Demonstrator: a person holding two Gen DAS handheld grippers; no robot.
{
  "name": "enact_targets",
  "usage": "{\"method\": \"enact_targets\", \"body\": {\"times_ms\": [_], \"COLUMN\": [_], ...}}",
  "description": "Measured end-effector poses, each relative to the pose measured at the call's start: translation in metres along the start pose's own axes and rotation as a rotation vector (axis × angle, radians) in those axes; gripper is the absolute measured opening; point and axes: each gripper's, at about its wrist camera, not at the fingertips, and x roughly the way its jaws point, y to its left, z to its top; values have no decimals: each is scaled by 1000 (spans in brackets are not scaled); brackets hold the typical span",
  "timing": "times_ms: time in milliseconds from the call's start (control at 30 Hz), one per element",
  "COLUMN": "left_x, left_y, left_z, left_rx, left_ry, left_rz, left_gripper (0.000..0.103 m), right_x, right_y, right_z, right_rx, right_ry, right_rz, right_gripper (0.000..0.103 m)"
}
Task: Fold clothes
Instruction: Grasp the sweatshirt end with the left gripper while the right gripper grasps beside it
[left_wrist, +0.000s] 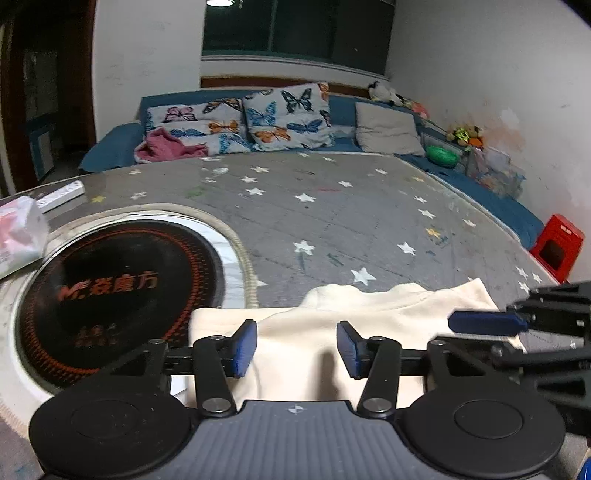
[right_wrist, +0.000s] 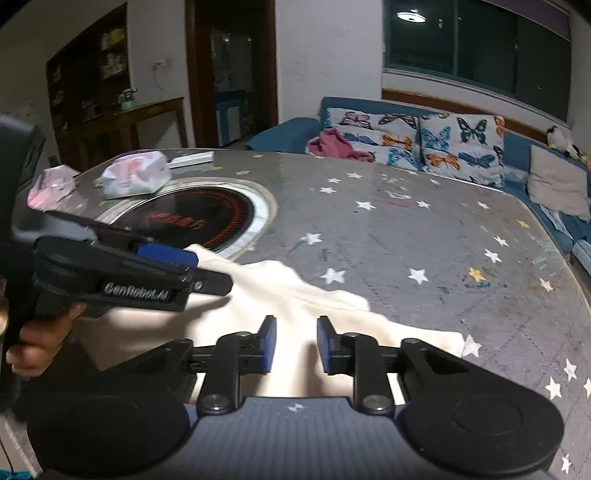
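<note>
A cream garment (left_wrist: 314, 332) lies bunched on the grey star-patterned table (left_wrist: 314, 206) at the near edge; it also shows in the right wrist view (right_wrist: 295, 302). My left gripper (left_wrist: 296, 349) is open, its blue pads hovering over the cloth's middle. It shows from the side in the right wrist view (right_wrist: 173, 258), over the cloth's left end. My right gripper (right_wrist: 295, 345) is open with a narrower gap, over the cloth's near part. One of its blue fingers (left_wrist: 487, 322) shows in the left wrist view at the cloth's right end.
A round black induction hob (left_wrist: 122, 280) is set in the table left of the cloth. Tissue packs (right_wrist: 135, 177) and a white remote (left_wrist: 61, 195) lie at the far left. A blue sofa with butterfly cushions (left_wrist: 284, 114) stands behind. A red stool (left_wrist: 556, 247) stands at right.
</note>
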Motion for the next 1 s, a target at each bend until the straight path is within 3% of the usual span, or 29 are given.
{"method": "enact_targets", "body": {"times_ms": [100,267,400,533,1000], "left_x": [-11,-32,-51,-68,-90], "left_y": [7,25,37,50,81], "left_z": [-4,-15,-24,-32,-41], "left_rx": [-22,-67,-78,-103,-201], "left_ry": [-11,-32,-74,-107,-122], "left_rz": [20,73,124,143,164], "left_gripper": [61,77,94,103,103], "right_x": [-7,-14,-17,-17,-6], "right_y": [13,33,51,70,136], "right_z": [-3,-9,-10,-11,-14], "right_rx": [-33,-77,-128,-180,-433], "right_ry": [2,2,6,11,4], "right_rz": [18,49,73,106,183], "right_gripper": [36,43,47,49,47]}}
